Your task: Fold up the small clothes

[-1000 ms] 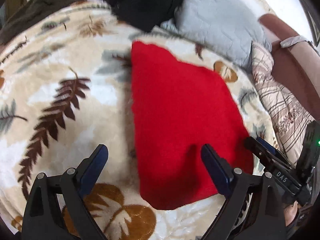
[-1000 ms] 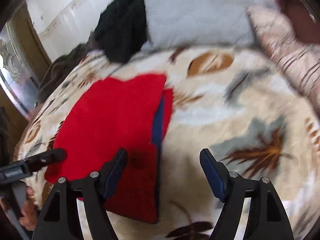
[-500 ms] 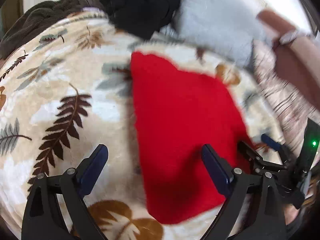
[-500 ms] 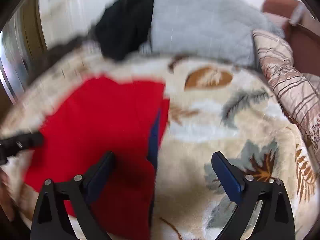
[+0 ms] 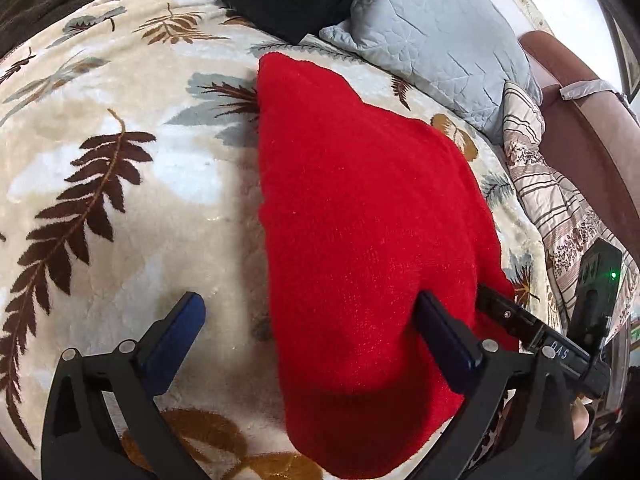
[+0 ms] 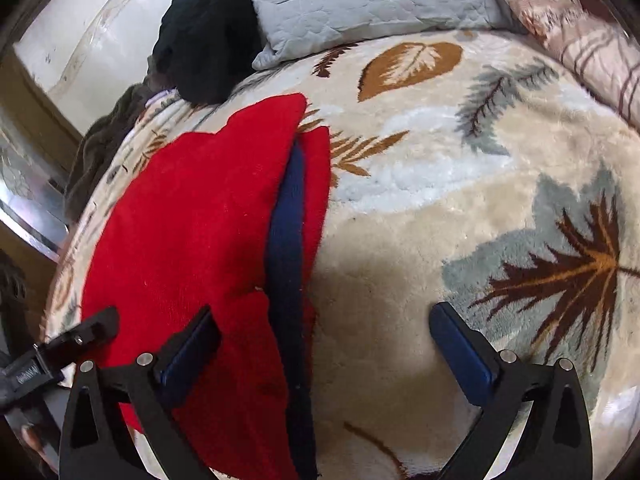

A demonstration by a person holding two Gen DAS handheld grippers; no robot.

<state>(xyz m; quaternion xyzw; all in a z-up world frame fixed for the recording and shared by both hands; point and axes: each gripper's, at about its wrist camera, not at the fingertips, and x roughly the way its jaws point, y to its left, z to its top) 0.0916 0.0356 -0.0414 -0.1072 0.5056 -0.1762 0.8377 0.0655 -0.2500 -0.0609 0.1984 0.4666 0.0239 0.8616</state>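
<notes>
1. The step in hand looks like the approach for another fold: the red knitted garment with a navy-blue band [image 5: 368,220] lies already doubled over on the cream plush bed blanket printed with brown and grey leaves [image 5: 132,208], and neither pair of tongs has cloth in it.

2. The left tongs [image 5: 312,332] are opening, their blue pads wide apart. The garment's left edge runs between them, but neither pad presses on it; the pad at four o'clock hangs over the red knit, the other over bare blanket.

3. The right tongs [image 6: 324,344] stand fully apart. The navy-blue band [image 6: 286,240] runs up between them toward twelve o'clock, with one pad over the red cloth and the other over blanket.

4. Next, I judge, each pair must come down on its own near corner, close on the whole stack of layers, and carry it toward twelve o'clock together.

5. The soft knit may slip or drag unevenly.
</notes>
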